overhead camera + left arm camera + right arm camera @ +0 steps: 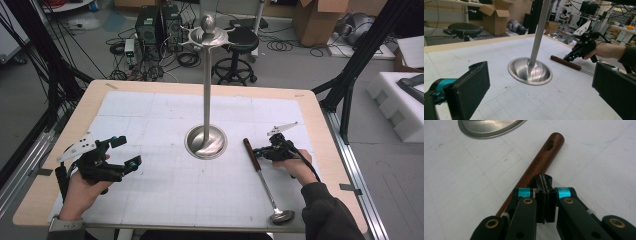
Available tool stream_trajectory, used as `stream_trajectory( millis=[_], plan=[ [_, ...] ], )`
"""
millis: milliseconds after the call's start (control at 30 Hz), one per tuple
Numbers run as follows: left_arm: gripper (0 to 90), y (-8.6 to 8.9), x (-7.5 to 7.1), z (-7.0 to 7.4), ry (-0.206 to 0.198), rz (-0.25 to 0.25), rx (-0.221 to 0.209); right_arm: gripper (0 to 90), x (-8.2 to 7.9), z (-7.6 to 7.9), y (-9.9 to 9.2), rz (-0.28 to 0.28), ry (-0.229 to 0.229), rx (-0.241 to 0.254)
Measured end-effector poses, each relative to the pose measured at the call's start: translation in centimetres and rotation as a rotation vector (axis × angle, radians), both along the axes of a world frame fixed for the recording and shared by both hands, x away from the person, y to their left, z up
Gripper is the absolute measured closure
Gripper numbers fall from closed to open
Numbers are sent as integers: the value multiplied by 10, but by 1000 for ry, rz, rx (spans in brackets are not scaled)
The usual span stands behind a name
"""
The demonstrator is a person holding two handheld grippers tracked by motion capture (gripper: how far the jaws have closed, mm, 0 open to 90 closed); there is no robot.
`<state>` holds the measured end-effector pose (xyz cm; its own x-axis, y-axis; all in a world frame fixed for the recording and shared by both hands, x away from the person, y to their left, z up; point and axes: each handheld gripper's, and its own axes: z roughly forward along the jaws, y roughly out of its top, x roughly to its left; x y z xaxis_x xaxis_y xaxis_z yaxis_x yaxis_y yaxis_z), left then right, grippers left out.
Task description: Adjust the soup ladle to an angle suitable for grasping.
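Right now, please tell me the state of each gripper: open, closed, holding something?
Left gripper: open, holding nothing.
Right gripper: closed, jaws pressed together with nothing between them, tips over the ladle's wooden handle.

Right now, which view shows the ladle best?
High view: the whole ladle, wooden handle to bowl. Right gripper view gives just the handle close up, under the shut right gripper. Left gripper view shows the handle and some shaft.

The tall metal stand (206,90) rises from its round base (206,142) in the middle of the desk (150,200), so a hand must go around it. The ladle (262,180) lies to its right. Between the left tongs (126,152) and the base, the white mat is bare.
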<state>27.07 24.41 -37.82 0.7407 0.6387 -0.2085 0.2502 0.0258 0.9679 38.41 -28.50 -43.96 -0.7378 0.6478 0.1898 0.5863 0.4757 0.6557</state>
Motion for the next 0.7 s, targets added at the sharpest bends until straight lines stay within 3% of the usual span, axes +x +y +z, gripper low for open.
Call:
stream_trajectory(
  millis=[400, 700],
  plan=[
    [19, 1, 0, 0, 2, 3, -6, 898, -6, 1, 32, 125, 17, -16],
    [18, 2, 0, 0, -1, 4, -10, 898, -11, 1, 44, 175, 40, -8]
  ],
)
